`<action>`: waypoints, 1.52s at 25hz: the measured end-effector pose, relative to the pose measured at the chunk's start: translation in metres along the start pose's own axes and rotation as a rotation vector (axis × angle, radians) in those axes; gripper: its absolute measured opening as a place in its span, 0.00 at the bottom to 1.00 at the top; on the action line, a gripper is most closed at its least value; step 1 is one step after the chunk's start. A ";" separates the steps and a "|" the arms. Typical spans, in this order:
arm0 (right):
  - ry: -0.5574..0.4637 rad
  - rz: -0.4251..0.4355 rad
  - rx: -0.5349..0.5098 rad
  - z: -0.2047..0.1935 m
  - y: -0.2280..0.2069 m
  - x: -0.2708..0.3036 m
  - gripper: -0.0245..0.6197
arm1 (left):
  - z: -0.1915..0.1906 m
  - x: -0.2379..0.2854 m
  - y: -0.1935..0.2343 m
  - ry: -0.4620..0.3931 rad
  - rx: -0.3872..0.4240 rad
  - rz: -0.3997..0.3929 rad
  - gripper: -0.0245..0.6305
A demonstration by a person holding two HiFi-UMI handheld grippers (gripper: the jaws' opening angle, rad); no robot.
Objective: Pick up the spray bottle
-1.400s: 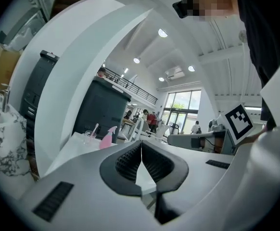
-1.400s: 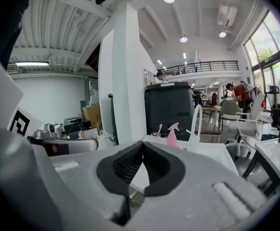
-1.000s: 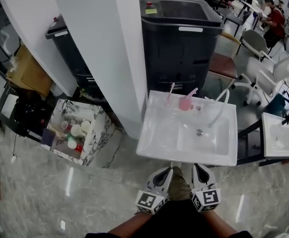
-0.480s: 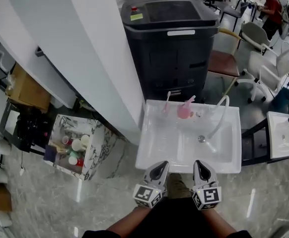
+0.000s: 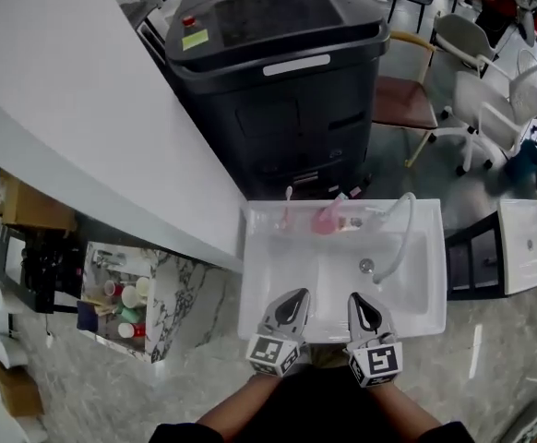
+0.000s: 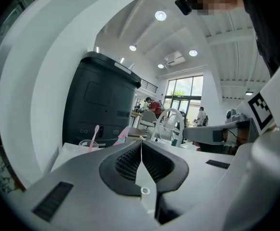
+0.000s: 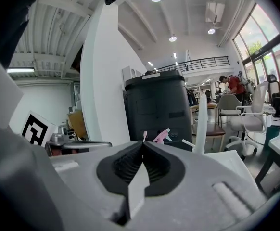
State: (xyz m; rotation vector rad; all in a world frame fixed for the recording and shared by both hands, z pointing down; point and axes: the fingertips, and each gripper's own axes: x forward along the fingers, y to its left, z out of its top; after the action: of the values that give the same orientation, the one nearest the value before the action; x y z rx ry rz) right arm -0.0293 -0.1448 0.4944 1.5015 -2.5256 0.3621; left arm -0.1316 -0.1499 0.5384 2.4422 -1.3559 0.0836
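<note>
Sink (image 5: 282,270) with spray bottle (image 5: 326,220), black machine (image 5: 287,90) behind.

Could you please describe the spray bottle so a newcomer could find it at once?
Find the white sink in front of the big dark machine. On its back ledge, between a toothbrush cup and the curved white faucet, stands the pink spray bottle. It alone has a trigger head.

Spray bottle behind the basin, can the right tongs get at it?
Probably yes: nothing stands in the basin between the right tongs and the spray bottle, and the faucet is off to one side. The tongs are shut and must open first.
</note>
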 end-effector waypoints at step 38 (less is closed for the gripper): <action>0.129 0.043 0.121 -0.061 -0.059 0.125 0.04 | -0.099 0.253 0.104 0.160 0.107 0.062 0.56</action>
State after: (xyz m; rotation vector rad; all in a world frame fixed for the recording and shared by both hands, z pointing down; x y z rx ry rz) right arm -0.0342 -0.2584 0.5945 1.4163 -2.4776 0.6077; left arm -0.0703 -0.3734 0.7134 2.4201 -1.3884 0.3674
